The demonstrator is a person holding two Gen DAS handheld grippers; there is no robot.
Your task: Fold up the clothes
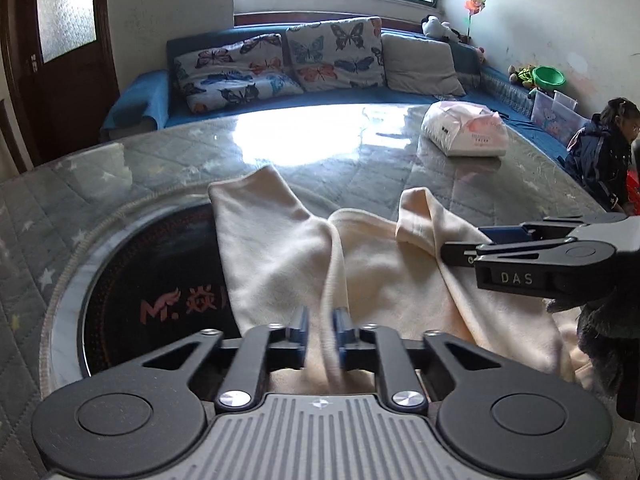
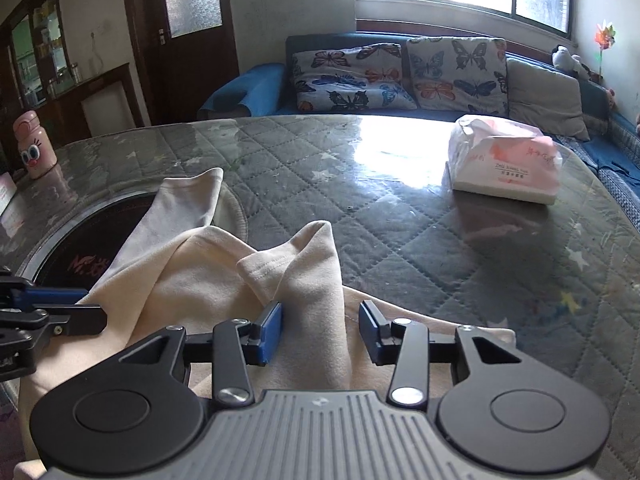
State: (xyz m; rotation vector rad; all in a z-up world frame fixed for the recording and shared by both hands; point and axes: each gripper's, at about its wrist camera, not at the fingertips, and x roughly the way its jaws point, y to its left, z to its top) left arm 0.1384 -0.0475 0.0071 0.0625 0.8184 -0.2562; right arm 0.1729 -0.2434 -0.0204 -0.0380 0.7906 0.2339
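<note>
Left tongs (image 1: 322, 330) pinched a raised ridge of the cream garment (image 1: 380, 280); right tongs (image 2: 320, 330) spread astride a second ridge. Lay on the surface (image 2: 400, 200), long axis running ahead from both.

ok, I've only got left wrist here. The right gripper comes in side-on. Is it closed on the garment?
Observer: No. The right gripper is open. Its pads straddle a raised fold of the cream garment, with a gap showing on the right-hand side.
Operator: Anything on the table left of the round black inset? My view cuts off there.
Observer: Yes. A pink bottle with cartoon eyes stands near the left edge of the table, well apart from the garment.
</note>
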